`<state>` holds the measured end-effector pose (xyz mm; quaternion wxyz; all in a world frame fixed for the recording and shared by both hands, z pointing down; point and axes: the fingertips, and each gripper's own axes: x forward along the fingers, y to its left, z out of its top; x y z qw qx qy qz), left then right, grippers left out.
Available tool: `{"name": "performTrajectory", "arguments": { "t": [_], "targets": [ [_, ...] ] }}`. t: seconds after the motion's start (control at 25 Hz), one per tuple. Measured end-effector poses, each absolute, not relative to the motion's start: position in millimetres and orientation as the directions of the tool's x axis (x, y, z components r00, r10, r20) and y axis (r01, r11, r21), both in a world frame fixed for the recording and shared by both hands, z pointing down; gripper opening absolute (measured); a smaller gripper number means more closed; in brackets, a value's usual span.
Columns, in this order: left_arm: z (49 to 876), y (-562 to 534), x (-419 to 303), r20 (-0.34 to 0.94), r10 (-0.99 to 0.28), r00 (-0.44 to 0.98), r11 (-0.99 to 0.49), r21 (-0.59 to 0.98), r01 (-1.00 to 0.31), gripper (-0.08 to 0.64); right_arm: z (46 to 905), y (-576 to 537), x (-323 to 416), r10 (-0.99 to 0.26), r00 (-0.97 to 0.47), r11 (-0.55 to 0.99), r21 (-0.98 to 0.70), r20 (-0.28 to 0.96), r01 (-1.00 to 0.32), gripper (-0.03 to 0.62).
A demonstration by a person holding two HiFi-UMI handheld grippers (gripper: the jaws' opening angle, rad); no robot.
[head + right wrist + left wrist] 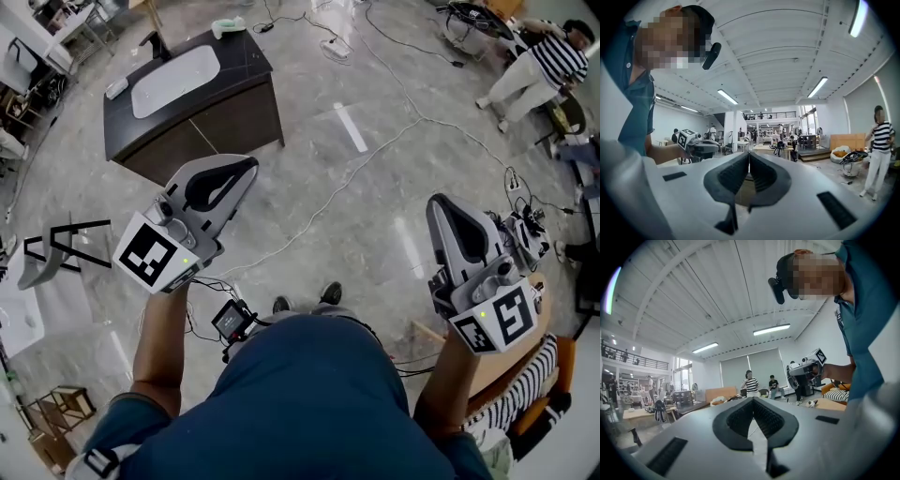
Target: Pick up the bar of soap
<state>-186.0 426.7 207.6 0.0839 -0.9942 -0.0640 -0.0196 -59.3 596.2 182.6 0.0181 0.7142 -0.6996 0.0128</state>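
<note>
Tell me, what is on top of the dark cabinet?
On the dark cabinet I see a white basin, a black faucet beside it, a pale object at the far corner and a small white object at the left edge. Both are too small to identify. The cabinet's inside is hidden.

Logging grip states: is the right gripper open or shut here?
Shut and empty: in its own view the right gripper has its jaw tips meeting, with nothing between them.

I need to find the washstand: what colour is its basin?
White basin, set in a dark cabinet; clearest in the head view.
</note>
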Motion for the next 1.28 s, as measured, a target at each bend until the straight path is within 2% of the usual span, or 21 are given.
{"name": "performTrajectory", "arguments": {
  "t": [0.32,0.52,0.76,1.28],
  "targets": [
    [210,437,-124,0.082,0.065,0.994,-0.984,-0.163,0.078,0.002,187,599,11,-0.999,-0.031,0.031,-0.004,0.024,-1.0,0.015],
    [205,435,-101,0.057,0.045,0.997,-0.982,-0.181,0.055,0.002,188,590,37,-0.998,-0.06,0.06,-0.001,0.02,-0.998,0.015],
    [206,410,-96,0.057,0.032,0.998,-0.984,-0.173,0.042,0.002,194,562,44,-0.996,-0.078,0.077,-0.009,0.036,-0.997,0.017],
    [204,304,-93,0.003,0.088,0.996,-0.982,-0.164,0.088,0.002,179,462,42,-0.999,-0.012,0.014,0.04,0.046,-0.999,0.017]
  ]
}}
